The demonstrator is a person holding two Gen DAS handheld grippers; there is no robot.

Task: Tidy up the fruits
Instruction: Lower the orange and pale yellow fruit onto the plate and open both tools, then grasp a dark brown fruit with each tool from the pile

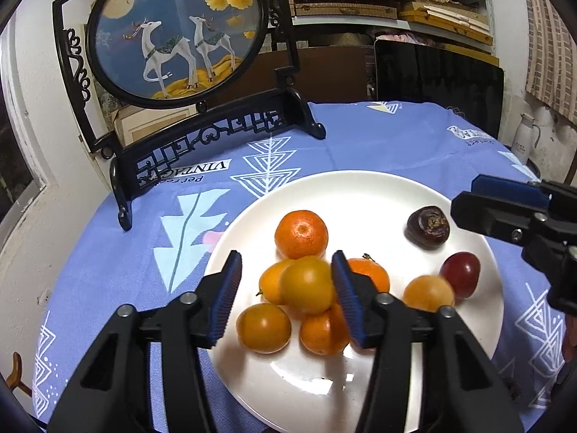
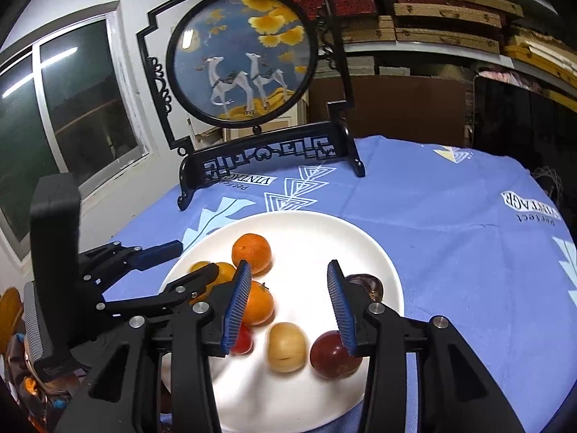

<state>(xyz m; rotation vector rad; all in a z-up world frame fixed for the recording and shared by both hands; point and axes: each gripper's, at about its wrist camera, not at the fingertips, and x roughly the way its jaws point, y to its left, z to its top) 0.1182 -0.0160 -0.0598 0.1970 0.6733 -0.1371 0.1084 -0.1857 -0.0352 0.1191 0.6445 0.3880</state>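
1. Fruits sit on the white plate [image 1: 360,195]: an orange tangerine [image 1: 301,234] towards the far side, a cluster of yellow-orange fruits [image 1: 306,285] in the middle, a second tangerine [image 1: 371,274] touching that cluster.
2. To my right on the plate I see a pale yellow fruit [image 2: 286,347] just beside a dark red plum [image 2: 330,355], and a dark brown water chestnut [image 1: 428,226] lying apart from them.
3. My left hand-held gripper [image 1: 286,288] is spread wide over the cluster, its blue pads either side of the top fruit; I cannot tell if they touch it.
4. My right hand-held gripper [image 2: 288,305] also gapes, empty, above the plate.
5. The plate rests on the table's blue patterned cloth [image 1: 378,137], with a black-framed round deer screen [image 1: 176,29] standing behind it.
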